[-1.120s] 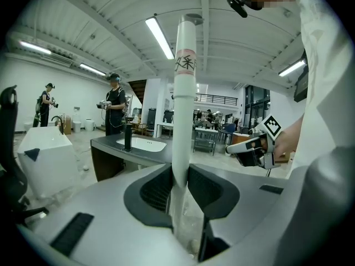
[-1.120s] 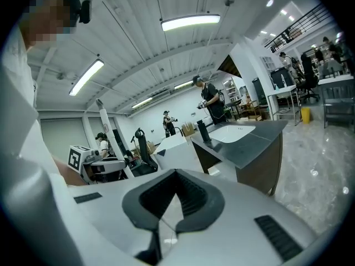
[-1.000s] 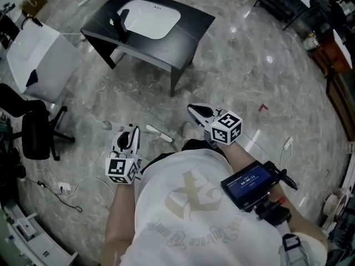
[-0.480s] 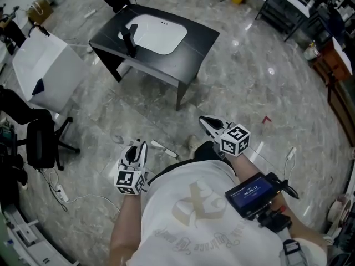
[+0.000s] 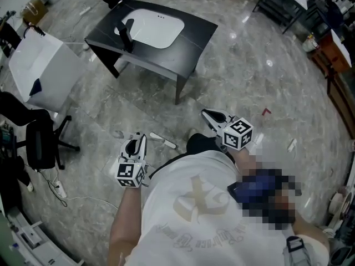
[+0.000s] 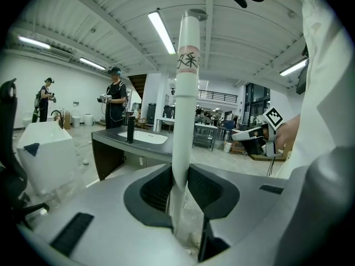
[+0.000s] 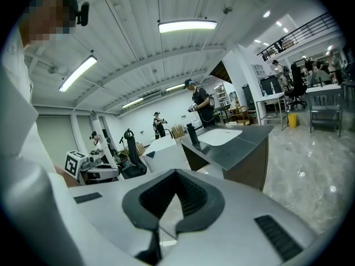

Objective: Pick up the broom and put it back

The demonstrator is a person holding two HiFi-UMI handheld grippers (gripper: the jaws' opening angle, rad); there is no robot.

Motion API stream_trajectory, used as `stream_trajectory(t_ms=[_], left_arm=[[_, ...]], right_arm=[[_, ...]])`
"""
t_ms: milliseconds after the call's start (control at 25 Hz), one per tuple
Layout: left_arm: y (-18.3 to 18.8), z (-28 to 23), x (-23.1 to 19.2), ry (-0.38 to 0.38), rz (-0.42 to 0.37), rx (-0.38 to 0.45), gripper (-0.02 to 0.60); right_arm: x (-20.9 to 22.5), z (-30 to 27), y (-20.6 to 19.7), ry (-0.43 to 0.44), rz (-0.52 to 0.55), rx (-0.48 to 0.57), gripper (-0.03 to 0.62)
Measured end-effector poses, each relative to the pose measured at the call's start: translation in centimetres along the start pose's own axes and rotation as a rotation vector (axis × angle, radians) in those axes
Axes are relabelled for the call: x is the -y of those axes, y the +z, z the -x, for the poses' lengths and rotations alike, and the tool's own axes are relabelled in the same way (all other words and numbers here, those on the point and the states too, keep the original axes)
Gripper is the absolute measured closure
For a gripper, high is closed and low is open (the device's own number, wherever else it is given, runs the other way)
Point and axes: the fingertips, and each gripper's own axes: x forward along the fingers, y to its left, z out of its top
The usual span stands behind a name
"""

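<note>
Over the grey marbled floor (image 5: 249,82), black sink table (image 5: 194,35) at upper left, the left gripper (image 5: 135,143) clamps the white broom handle (image 6: 186,93); the right gripper (image 5: 208,114) is closed, empty.

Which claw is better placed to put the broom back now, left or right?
Left. The left claw grips the white broom handle; the right claw is shut and empty, apart from it.

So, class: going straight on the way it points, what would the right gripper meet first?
Probably the front leg of the black sink table; depth is unclear, so the floor before it could come first.
</note>
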Motion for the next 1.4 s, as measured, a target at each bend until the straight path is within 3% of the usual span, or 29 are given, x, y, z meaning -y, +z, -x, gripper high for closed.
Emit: stream_trajectory(t_ms=[240, 840, 1400], left_arm=[[-0.4, -1.1, -0.5, 0.005, -0.008, -0.027, 0.488], [-0.7, -7.3, -2.8, 0.071, -0.015, -0.144, 0.488], [-0.3, -14.3, -3.9, 0.085, -0.036, -0.229, 0.488]], right_arm=[[1.3, 0.1, -0.8, -0.010, -0.013, -0.021, 0.577], [7.5, -5.0, 2.4, 0.048, -0.031, -0.039, 0.577], [12.7, -8.7, 4.5, 0.102, -0.060, -0.057, 0.577]])
